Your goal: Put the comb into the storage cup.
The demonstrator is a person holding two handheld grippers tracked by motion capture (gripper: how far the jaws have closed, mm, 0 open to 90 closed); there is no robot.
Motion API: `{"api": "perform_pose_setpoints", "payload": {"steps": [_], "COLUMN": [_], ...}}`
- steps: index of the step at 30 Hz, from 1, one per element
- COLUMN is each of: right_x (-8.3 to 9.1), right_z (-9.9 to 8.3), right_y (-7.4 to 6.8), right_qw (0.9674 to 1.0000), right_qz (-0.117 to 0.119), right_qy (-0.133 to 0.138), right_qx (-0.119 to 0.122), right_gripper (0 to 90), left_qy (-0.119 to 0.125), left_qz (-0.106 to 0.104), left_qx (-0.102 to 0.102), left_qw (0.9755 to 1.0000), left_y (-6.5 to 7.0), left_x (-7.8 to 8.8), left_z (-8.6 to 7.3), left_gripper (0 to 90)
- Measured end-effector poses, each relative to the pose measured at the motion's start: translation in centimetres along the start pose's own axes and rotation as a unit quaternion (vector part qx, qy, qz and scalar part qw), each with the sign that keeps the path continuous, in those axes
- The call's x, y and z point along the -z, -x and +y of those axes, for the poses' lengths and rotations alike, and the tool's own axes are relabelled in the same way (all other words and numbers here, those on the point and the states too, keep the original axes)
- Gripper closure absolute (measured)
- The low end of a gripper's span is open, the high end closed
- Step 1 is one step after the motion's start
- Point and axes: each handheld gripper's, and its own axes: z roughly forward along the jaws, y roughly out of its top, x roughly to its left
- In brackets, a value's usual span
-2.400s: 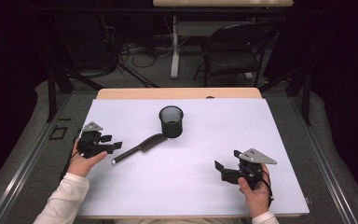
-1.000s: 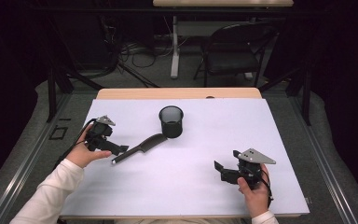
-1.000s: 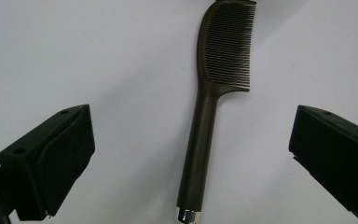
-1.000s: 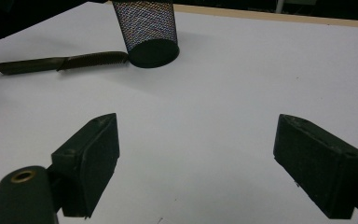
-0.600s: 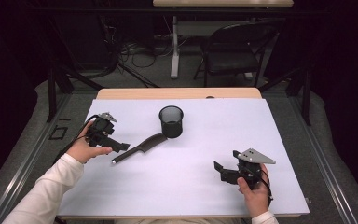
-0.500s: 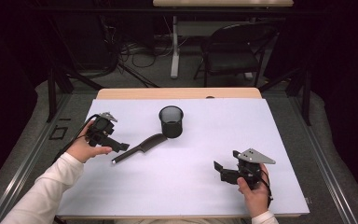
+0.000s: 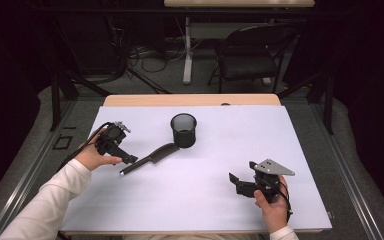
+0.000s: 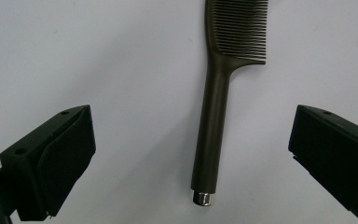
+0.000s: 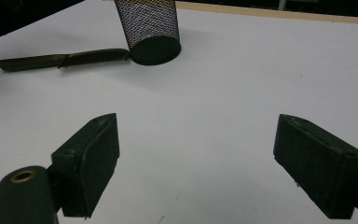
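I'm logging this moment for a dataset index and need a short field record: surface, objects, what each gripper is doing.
surface: white table
comb: dark, lies flat, toothed end beside the cup's base
mesh cup: black, upright, behind the comb
left gripper: open, jaws wide either side of the comb's handle, not gripping it
right gripper: open, nothing between its jaws, aimed toward the cup

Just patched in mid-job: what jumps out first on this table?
A dark comb lies on the white table, its toothed end beside a black mesh cup. The left gripper hangs over the comb's handle, jaws wide. The right gripper waits open, nearer the front edge.
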Motion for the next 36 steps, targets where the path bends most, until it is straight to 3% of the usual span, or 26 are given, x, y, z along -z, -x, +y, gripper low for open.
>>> {"api": "perform_pose_setpoints", "payload": {"steps": [7,18,27,32,36], "right_x": [-0.1,-0.2,-0.2,-0.2,-0.3], "right_z": [0.0,-0.1,-0.1,-0.1,-0.1], "right_y": [0.0,0.0,0.0,0.0,0.0], "right_qw": [1.0000,1.0000,1.0000,1.0000,1.0000], "right_qz": [0.000,0.001,0.001,0.002,0.003], "right_qy": [0.004,-0.001,-0.004,-0.005,-0.004], "right_qx": [0.003,0.004,0.005,0.004,0.004], "right_gripper": [14.4,14.4,14.4,14.4,14.4], "left_qy": [-0.022,-0.069,-0.083,-0.090,-0.095], "left_qz": [0.001,0.012,0.008,0.006,0.011], "left_qx": [0.010,-0.014,-0.026,-0.027,-0.034], "left_qw": [0.9997,0.9974,0.9962,0.9956,0.9949], "left_y": [-0.3,0.1,0.7,1.0,1.1], "left_x": [-0.6,-2.1,-3.1,-3.4,-3.6], "left_z": [0.4,0.6,1.0,1.2,1.1], "left_gripper": [0.5,3.2,18.0,32.2,34.7]}}
